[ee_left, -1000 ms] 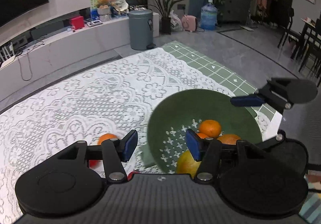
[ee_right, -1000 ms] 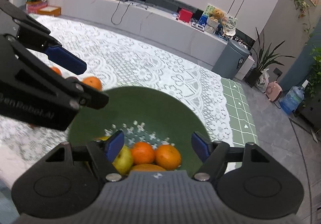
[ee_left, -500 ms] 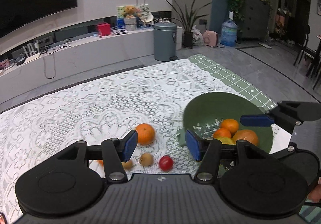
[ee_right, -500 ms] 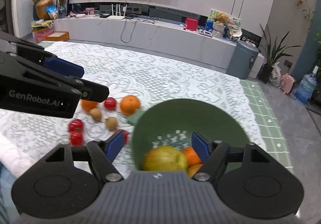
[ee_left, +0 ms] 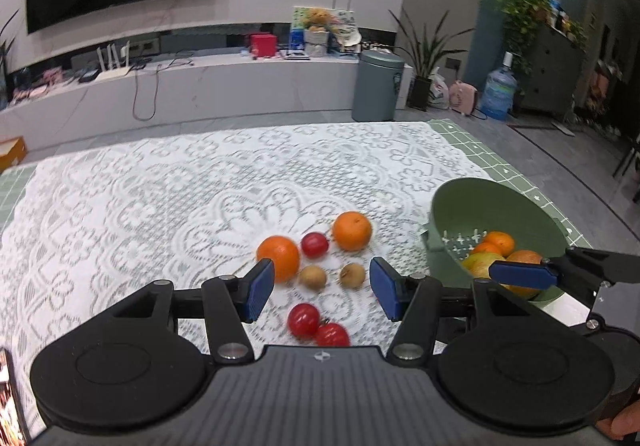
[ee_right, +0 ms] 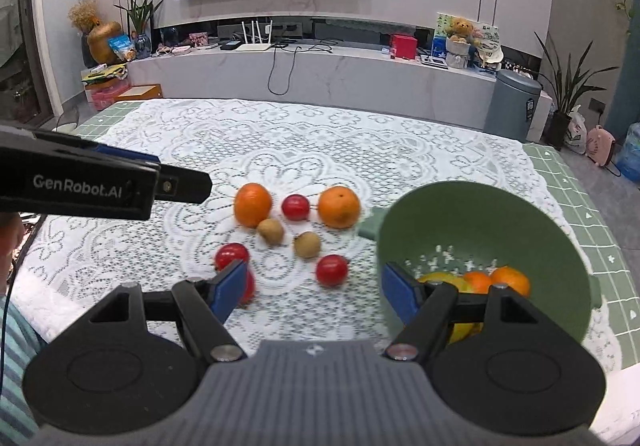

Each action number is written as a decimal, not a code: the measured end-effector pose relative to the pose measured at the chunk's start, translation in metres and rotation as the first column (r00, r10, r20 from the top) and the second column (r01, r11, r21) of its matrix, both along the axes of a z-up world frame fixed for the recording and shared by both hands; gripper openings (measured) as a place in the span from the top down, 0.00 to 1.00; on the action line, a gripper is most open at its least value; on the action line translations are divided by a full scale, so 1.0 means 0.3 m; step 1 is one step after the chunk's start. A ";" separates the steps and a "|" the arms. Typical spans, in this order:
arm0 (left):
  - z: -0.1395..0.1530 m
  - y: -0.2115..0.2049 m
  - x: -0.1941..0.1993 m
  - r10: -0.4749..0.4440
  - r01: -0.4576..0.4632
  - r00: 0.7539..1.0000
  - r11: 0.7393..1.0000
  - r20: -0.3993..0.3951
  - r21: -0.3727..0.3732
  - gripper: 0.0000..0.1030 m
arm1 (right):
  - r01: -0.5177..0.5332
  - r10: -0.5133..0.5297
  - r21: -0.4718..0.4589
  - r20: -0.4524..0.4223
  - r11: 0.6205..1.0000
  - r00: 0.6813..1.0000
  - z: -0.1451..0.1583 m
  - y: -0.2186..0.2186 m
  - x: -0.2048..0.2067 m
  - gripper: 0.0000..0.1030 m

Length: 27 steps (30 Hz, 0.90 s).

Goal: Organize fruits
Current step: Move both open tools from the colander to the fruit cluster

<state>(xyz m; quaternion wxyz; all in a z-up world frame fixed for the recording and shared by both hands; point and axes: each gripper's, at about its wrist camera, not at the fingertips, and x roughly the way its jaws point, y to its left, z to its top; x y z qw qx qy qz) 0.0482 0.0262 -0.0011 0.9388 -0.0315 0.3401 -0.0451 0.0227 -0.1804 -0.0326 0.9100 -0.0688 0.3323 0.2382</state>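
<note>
A green colander bowl (ee_left: pixel 460 202) (ee_right: pixel 480 214) sits at the right of the table and holds oranges (ee_left: pixel 498 242) (ee_right: pixel 510 280) and a yellow-green fruit (ee_left: pixel 482 260). Left of it on the lace cloth lie two oranges (ee_left: pixel 352 230) (ee_left: pixel 279 256), several red tomatoes (ee_left: pixel 304 320) (ee_right: pixel 332 269) and two small brown fruits (ee_left: pixel 352 275) (ee_right: pixel 307 244). My left gripper (ee_left: pixel 322 292) is open and empty, above the loose fruit. My right gripper (ee_right: pixel 314 286) is open and empty, between the loose fruit and the bowl.
A white lace cloth (ee_left: pixel 160 206) covers a green checked table (ee_right: pixel 592 214). Beyond the far edge stand a low TV bench (ee_right: pixel 320 70), a grey bin (ee_left: pixel 378 86) and plants (ee_left: pixel 424 46). The left gripper's body (ee_right: pixel 80 182) reaches in at the left of the right wrist view.
Both grippers have drawn back and swung left from over the bowl. The loose fruit on the cloth has come into full view. Both stay open.
</note>
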 end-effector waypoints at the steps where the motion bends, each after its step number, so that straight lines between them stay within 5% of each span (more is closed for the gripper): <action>1: -0.008 0.013 -0.010 0.010 -0.010 1.000 1.000 -0.002 -0.009 0.37 | 0.002 -0.001 -0.001 0.006 1.000 1.000 -0.005 0.009 -0.006 0.30; 14: -0.094 0.114 -0.049 0.059 -0.061 0.998 0.995 -0.029 -0.076 0.37 | -0.029 0.037 -0.077 0.104 0.997 0.994 -0.045 0.099 -0.042 0.31; 27: -0.116 0.140 0.046 0.033 -0.040 0.998 0.994 -0.061 -0.105 0.38 | -0.057 0.065 -0.115 0.072 0.992 0.995 -0.051 0.140 0.096 0.40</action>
